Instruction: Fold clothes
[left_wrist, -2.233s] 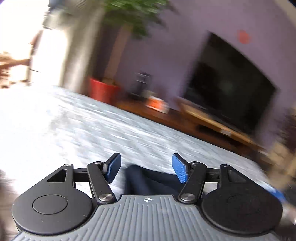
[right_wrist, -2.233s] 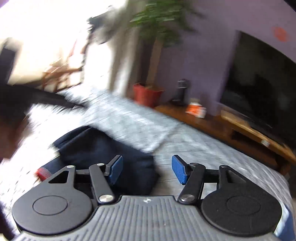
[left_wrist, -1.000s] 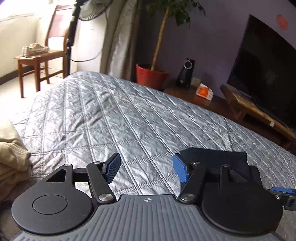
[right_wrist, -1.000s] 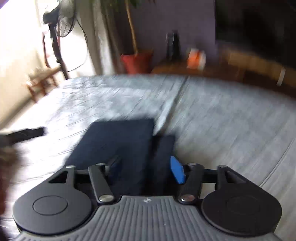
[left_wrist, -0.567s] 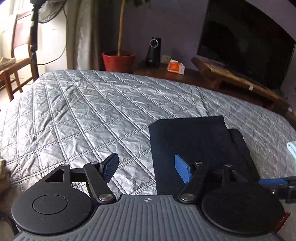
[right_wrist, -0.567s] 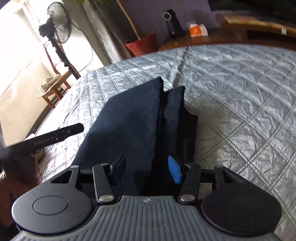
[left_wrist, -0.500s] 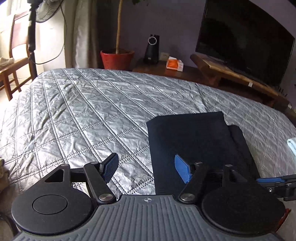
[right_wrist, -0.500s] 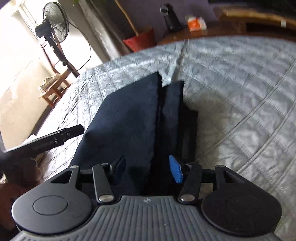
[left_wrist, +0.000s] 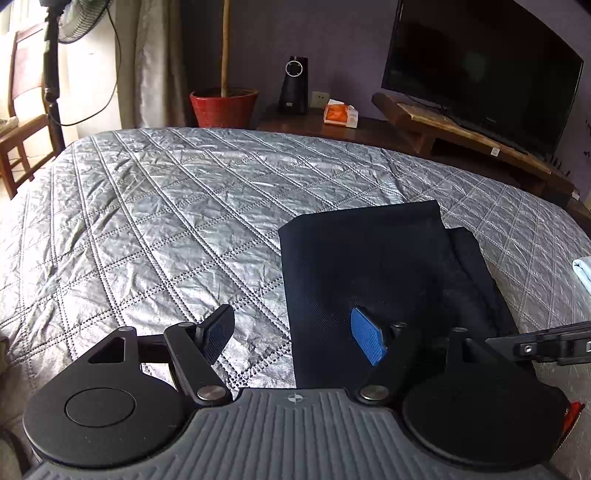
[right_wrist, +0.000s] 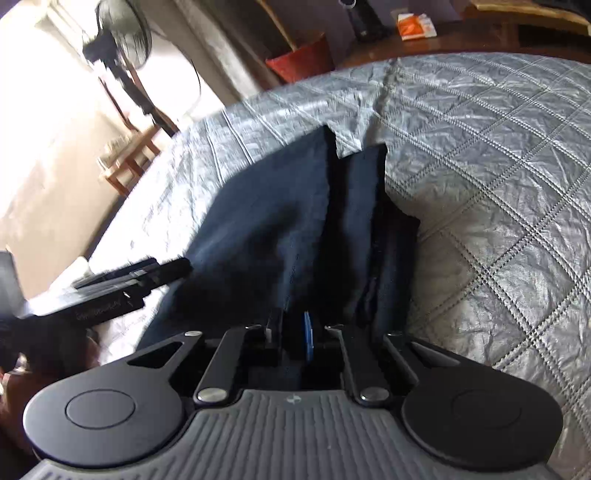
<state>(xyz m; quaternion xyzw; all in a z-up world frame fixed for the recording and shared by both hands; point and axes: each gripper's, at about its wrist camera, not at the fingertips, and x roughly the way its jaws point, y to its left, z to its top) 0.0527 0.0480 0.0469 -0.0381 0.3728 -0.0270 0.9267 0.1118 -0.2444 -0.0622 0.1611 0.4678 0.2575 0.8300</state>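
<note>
Mid-fold: right tongs pinching dark garment on bed

Currently the dark garment (left_wrist: 369, 266) lies on the quilted bed (left_wrist: 166, 221) as a narrow, layered rectangle. Right tongs (right_wrist: 290, 338) are clamped together on its near edge, cloth between the pads. Left tongs (left_wrist: 291, 334) stand wide apart just above the garment's left near corner, gripping nothing. Judged a fold step in hand, likely another lengthwise or crosswise fold. Next move calls for left tongs to close on that corner so both ends lift evenly

Garment (left_wrist: 376, 266) on bed (left_wrist: 147, 206)
</note>
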